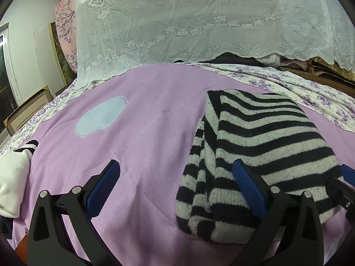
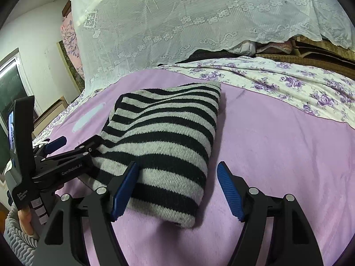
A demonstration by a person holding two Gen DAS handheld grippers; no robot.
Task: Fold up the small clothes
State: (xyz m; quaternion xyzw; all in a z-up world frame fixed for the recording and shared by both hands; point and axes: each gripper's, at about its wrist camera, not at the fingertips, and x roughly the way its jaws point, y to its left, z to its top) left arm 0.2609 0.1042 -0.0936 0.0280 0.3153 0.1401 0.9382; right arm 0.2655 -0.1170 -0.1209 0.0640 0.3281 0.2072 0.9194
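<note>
"GenRoboAI" lettering on left tool (image 2: 75, 141), striped garment (image 2: 164, 146) folded

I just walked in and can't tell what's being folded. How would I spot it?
Look at the lilac blanket spread over the bed, in front of the white lace cover. On it lies a folded knit garment, the only thing there with bold black and grey stripes.

The striped garment (image 2: 164, 146) is coarse ribbed knit, fuzzy and matt. The lilac blanket (image 2: 277, 146) looks soft, brushed, faintly napped. The lace cover (image 2: 177, 22) is sheer. The right gripper (image 2: 177, 190) carries ridged blue pads (image 2: 229, 191) on matt black plastic.
</note>
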